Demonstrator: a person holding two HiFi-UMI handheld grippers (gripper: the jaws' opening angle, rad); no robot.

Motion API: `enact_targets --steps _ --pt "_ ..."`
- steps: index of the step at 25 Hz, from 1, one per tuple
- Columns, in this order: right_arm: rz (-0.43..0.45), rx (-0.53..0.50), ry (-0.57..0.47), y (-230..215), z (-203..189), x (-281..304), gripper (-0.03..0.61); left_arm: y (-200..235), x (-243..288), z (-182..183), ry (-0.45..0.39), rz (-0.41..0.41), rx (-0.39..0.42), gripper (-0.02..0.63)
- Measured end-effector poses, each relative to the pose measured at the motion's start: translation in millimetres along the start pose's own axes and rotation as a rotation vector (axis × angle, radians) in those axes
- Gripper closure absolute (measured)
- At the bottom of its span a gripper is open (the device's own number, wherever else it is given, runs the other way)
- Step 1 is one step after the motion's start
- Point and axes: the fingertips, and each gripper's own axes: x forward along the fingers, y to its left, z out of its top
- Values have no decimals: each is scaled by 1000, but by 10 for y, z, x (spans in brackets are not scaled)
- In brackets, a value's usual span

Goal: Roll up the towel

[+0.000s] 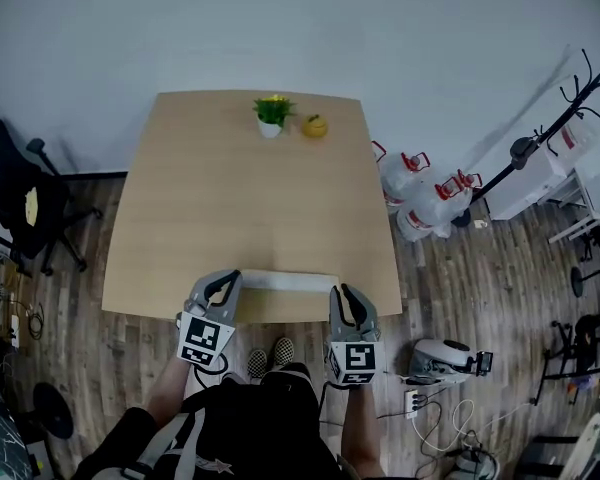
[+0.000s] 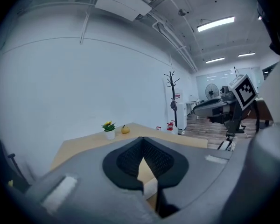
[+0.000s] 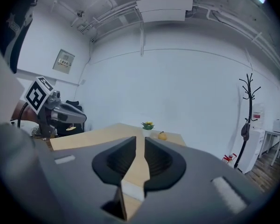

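A white towel (image 1: pixel 288 281) lies as a narrow strip along the near edge of the wooden table (image 1: pixel 220 198). My left gripper (image 1: pixel 230 278) hovers at the towel's left end and my right gripper (image 1: pixel 340 292) at its right end. In the left gripper view the left gripper (image 2: pixel 143 138) has its jaw tips touching with nothing between them, and a bit of towel (image 2: pixel 150 188) shows below. In the right gripper view the right gripper (image 3: pixel 141 139) keeps a narrow gap between its jaws. That gap is empty, with the towel (image 3: pixel 130 190) lying underneath it.
A small potted plant (image 1: pixel 272 114) and a yellow fruit (image 1: pixel 314 126) stand at the table's far edge. A black office chair (image 1: pixel 20 208) is left of the table. Water bottles (image 1: pixel 420 193) and a coat rack (image 1: pixel 550 133) are at the right.
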Motion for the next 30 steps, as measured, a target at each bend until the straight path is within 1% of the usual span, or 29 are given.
enact_targets --steps 4,6,9,13,17,20,23,30 --pt "-41 -6 6 61 -26 -168 542 -82 -103 9 -31 -5 -27 604" --pt "-49 4 0 93 -55 -251 558 -132 -146 22 -39 -11 -36 604" --pt "-52 7 2 168 -124 -354 574 -209 -199 4 -42 -22 -30 604" --pt "-45 22 13 230 -224 -419 574 -279 -235 -66 -33 -33 -30 604" --pt "-42 28 16 229 -239 -438 574 -330 -254 -83 -25 -35 -19 604" --pt "-45 29 16 209 -200 -434 574 -323 -264 -56 -30 -28 -13 604" --pt "-28 23 4 191 -185 -415 574 -315 -234 -5 -36 -21 -13 604" --pt "-24 24 1 146 -207 -412 574 -346 -198 22 -40 -19 -9 604"
